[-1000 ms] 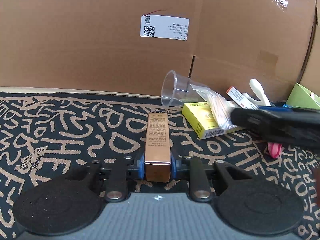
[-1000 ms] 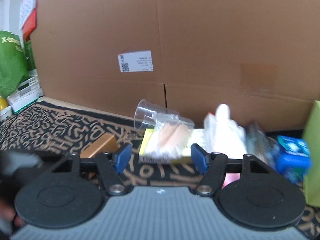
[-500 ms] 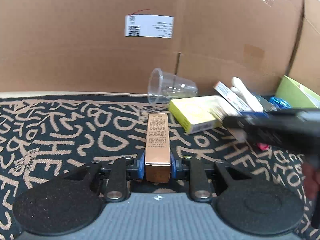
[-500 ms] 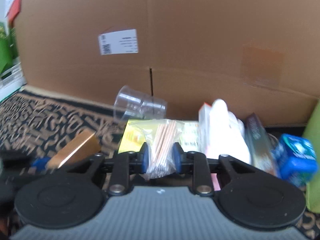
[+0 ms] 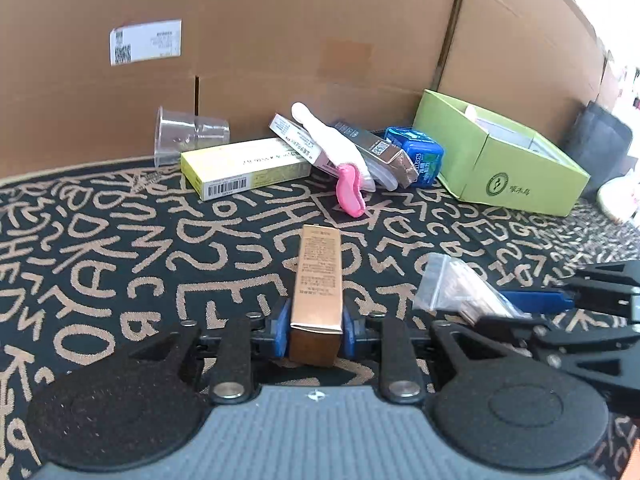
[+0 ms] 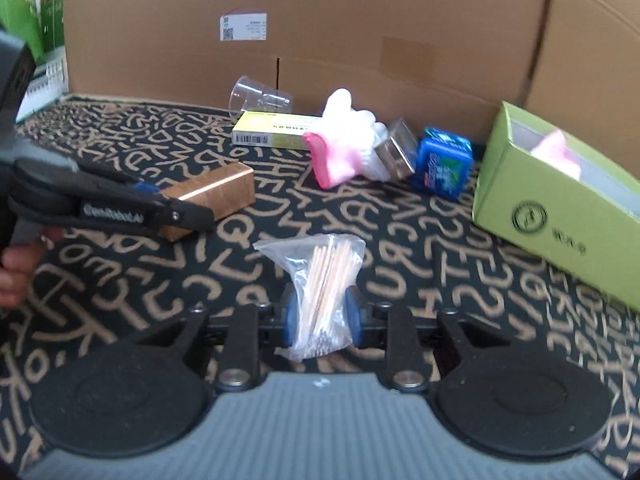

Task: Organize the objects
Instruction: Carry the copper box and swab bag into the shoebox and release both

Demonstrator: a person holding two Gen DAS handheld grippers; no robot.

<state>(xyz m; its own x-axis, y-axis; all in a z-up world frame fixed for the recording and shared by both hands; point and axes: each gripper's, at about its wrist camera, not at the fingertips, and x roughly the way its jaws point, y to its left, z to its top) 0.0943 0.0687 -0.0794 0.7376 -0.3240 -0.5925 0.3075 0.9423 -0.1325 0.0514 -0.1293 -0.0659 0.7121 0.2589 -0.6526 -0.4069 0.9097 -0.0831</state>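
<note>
Two grippers, copper box (image 5: 318, 280), swab bag (image 6: 326, 292)

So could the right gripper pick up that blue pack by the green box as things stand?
Probably not yet: the right gripper is shut on a bag of wooden sticks. The path over the mat to the blue pack looks free otherwise.

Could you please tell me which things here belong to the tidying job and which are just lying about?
In hand:
- copper box, held by left gripper
- bag of sticks, held by right gripper
- green box, likely destination

Lying about:
- clear cup
- cardboard wall
</note>
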